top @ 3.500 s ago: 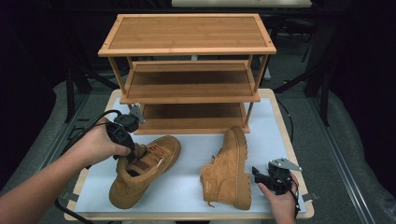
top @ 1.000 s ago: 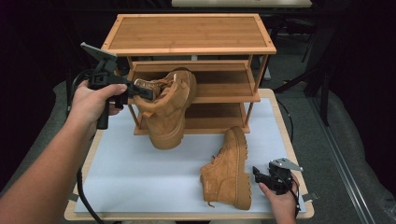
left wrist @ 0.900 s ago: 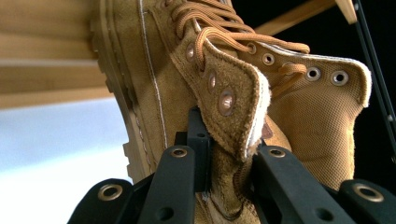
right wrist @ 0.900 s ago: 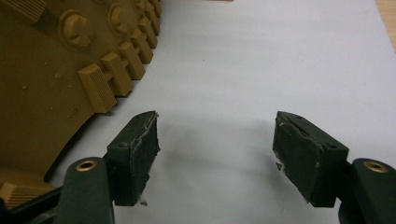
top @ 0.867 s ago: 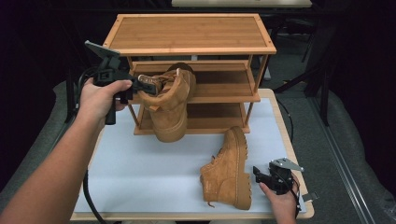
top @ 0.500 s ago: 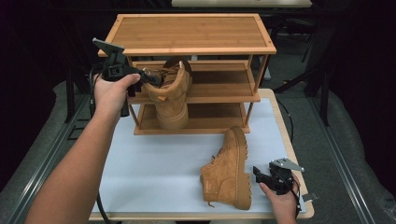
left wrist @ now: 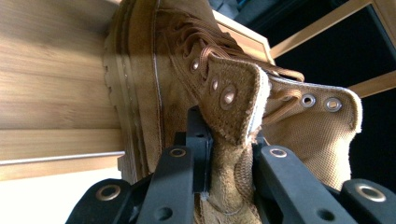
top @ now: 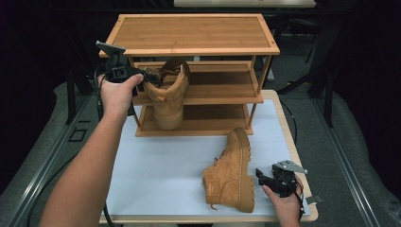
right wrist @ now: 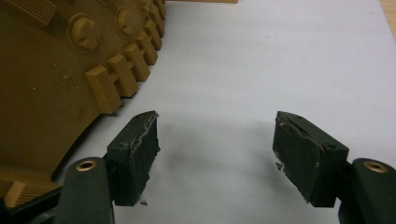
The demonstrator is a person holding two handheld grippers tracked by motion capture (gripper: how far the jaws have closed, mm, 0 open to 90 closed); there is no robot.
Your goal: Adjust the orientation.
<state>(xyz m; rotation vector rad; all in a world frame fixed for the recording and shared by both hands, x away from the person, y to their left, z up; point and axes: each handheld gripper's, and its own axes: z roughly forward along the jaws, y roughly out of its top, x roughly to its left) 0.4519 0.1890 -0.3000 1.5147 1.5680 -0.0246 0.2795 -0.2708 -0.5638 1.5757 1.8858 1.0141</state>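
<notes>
One boot (top: 168, 92), pinched only by its collar in the left gripper (top: 142, 74), could swing and clip the rack (top: 208, 97); the right gripper (top: 265, 176) idles open, empty.

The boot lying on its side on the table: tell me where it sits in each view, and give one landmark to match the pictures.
High view: the boot on its side lies at lower right on the white table top, just left of the right gripper.
Left gripper view: not in it; the boot there is the held one.
Right gripper view: its lugged sole takes the upper left, beside the open jaws.
Shared landmark: the white table top, also in the left gripper view.
</notes>
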